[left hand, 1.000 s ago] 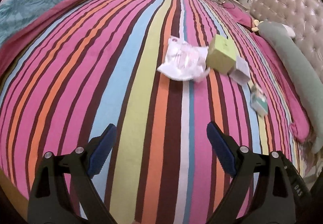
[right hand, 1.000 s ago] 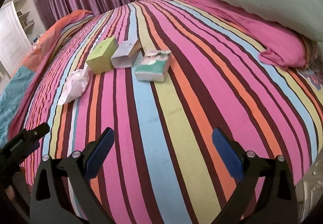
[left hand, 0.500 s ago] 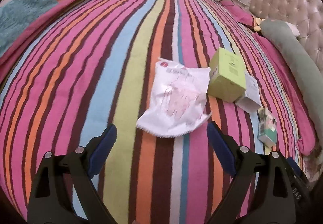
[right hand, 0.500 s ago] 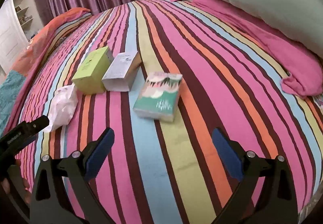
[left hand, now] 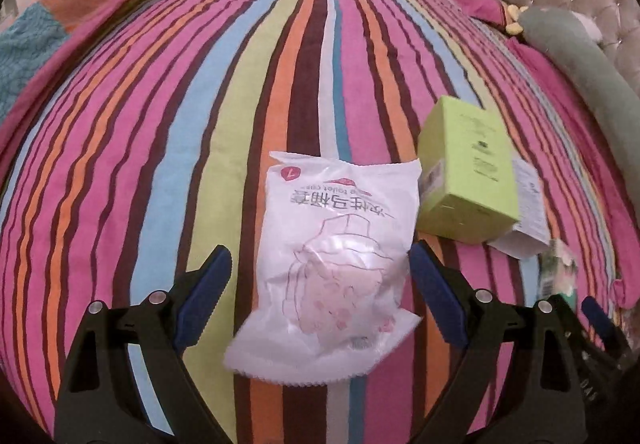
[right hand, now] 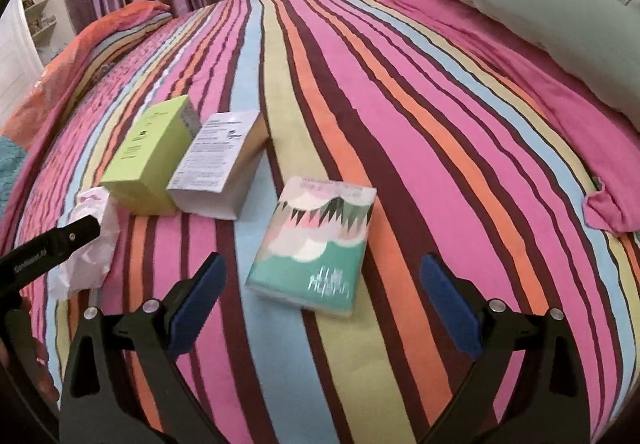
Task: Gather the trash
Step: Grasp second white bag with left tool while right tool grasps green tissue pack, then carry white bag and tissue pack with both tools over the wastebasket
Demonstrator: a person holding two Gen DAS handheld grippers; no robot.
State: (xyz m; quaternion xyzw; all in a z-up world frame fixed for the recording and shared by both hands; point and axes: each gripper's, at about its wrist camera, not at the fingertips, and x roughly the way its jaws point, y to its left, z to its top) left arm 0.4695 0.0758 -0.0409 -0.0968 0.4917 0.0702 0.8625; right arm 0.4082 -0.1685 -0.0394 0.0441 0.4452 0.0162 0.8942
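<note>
One white packet [left hand: 332,256] — lengthwise between fingers [left hand: 204,296]

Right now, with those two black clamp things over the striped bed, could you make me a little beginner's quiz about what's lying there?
1. True or false: the left gripper is shut on the white plastic packet.
2. Which item lies straight ahead of the right gripper?
A) the green box
B) the teal patterned pack
C) the grey bolster
3. Fill in: the white carton lies between the green box and the ____.

Key:
1. False; its jaws stand open either side of the packet.
2. B
3. teal patterned pack
</note>
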